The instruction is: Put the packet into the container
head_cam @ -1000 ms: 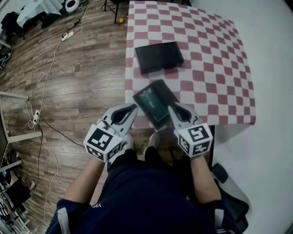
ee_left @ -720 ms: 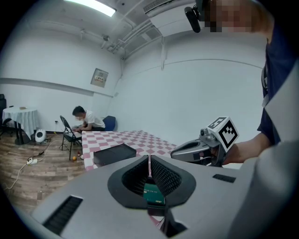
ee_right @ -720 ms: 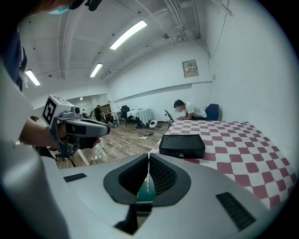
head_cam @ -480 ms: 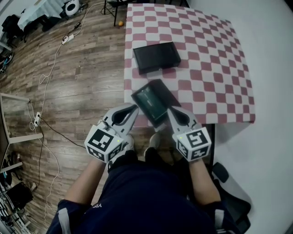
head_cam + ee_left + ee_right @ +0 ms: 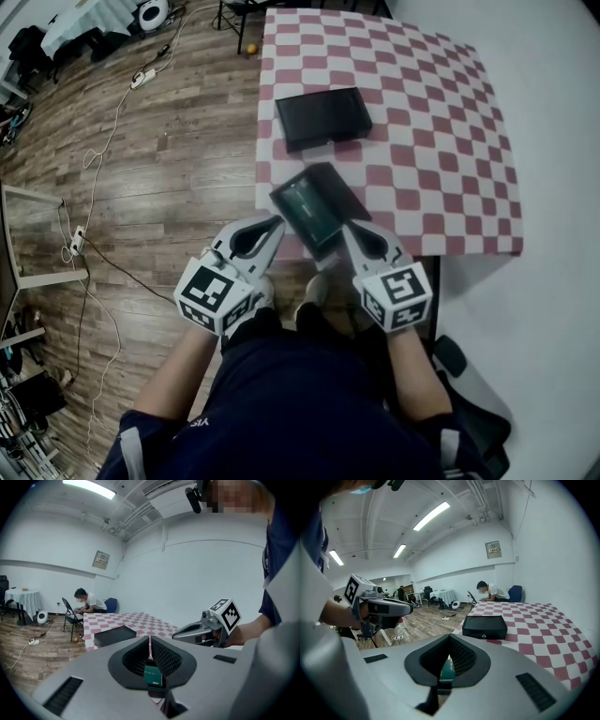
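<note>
Your right gripper (image 5: 346, 226) was clamped on the green packet (image 5: 307, 208) at the table's (image 5: 450, 141) near-left edge. Your left gripper (image 5: 278, 221), jaws together, sat beside it. The black container (image 5: 323, 117) lay farther, with open cloth to the right.

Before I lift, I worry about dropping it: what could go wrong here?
The right gripper pinches only the near end of the packet at the edge of the table, so it may slip to the floor. The container looks shut, so it may need opening first.
</note>
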